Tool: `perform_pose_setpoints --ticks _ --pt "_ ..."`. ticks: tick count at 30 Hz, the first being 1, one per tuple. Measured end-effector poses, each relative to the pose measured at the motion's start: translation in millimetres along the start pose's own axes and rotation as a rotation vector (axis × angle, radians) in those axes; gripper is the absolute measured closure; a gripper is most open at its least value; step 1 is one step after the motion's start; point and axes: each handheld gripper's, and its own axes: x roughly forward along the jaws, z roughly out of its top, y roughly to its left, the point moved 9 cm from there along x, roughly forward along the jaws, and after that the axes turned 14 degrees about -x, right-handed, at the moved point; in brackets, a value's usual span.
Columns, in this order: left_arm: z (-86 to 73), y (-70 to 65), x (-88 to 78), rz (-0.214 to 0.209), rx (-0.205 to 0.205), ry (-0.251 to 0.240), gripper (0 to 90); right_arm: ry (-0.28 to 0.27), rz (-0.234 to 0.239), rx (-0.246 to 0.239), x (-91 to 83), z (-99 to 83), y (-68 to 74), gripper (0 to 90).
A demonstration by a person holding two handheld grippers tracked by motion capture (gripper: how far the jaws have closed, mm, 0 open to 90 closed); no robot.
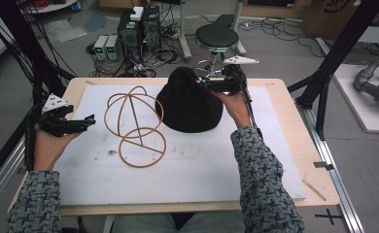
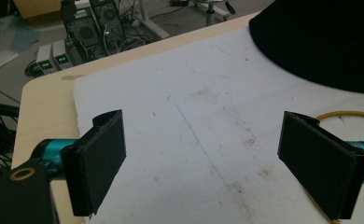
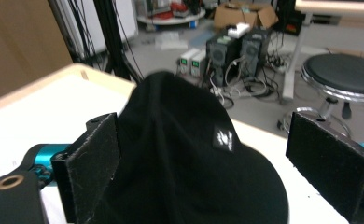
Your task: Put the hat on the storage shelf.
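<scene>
High view: black hat [image 1: 190, 104] upright, crown up; right tool [image 1: 212, 85] wide open beside it.

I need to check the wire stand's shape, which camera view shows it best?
The high view: the whole wire stand shows, dome and base ring, beside the black hat. The left gripper view catches just a yellow wire arc.

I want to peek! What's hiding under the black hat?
The black hat sits on the white board. Whatever is underneath is covered, so it cannot be seen.
</scene>
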Motion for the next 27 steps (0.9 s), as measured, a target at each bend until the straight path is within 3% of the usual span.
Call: perform_pose_setpoints --ticks 4,16,20,27 --pt "0.6 0.7 -1.1 -0.001 -0.006 -0.006 15.5 -0.037 -0.008 0.030 8.4 4.8 0.4 9.9" --pt "0.5 1.0 -2.0 -0.004 -0.006 -0.003 15.5 -0.073 -0.003 0.052 37.2 2.6 11.8 10.0" --pt "0.6 0.8 -2.0 -0.004 -0.007 -0.004 15.4 -0.071 -0.007 0.039 46.2 0.9 15.2 10.0" --pt "0.5 2.8 -2.9 -0.003 -0.010 -0.003 15.5 -0.065 -0.009 0.064 66.8 -8.5 18.2 13.0"
